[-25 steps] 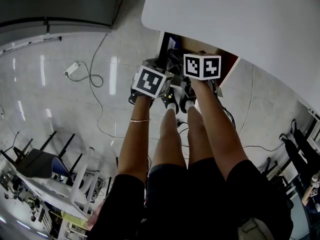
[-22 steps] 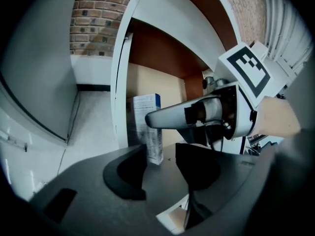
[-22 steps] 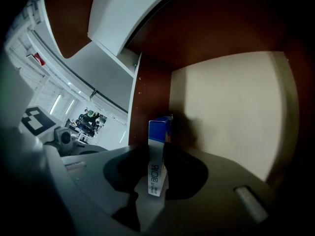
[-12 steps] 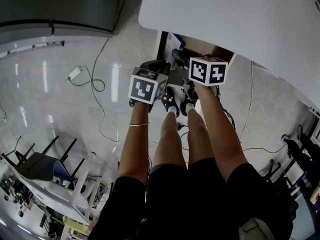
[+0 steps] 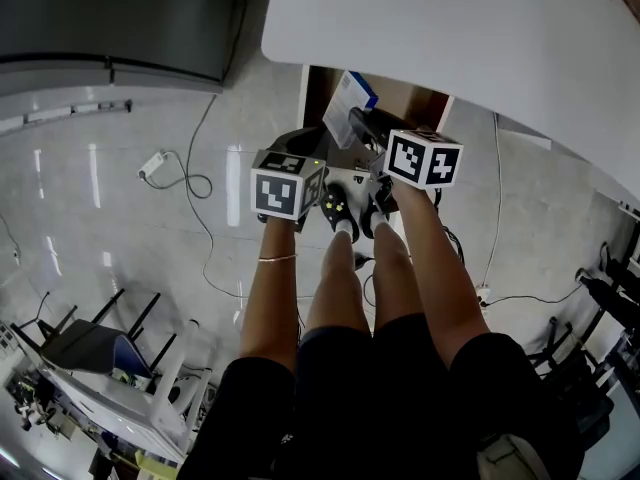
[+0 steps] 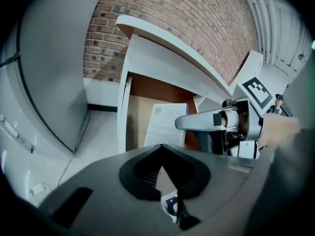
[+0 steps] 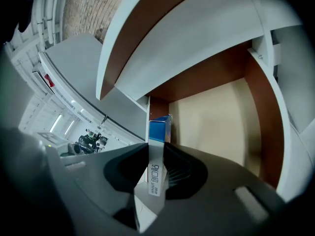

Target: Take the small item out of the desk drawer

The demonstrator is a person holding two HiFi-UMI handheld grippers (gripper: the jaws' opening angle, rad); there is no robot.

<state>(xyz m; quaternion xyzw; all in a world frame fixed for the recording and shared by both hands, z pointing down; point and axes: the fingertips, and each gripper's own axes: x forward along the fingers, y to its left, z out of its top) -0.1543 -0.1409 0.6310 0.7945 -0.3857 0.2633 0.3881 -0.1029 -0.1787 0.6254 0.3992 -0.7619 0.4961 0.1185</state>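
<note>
Glossy grey floor (image 5: 120,218) reflects ceiling lights. White desk top (image 5: 450,38) at 1 o'clock; grey cabinet (image 5: 110,18) at 11 o'clock; power strip (image 5: 152,163) at 10 o'clock. Brick wall (image 6: 197,18) behind the desk.

Box (image 5: 348,108) seemingly above drawer (image 5: 415,101), under desk (image 5: 450,28)

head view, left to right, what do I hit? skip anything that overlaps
White power strip → left gripper, shut and empty → small box, clamped in the right gripper.
</note>
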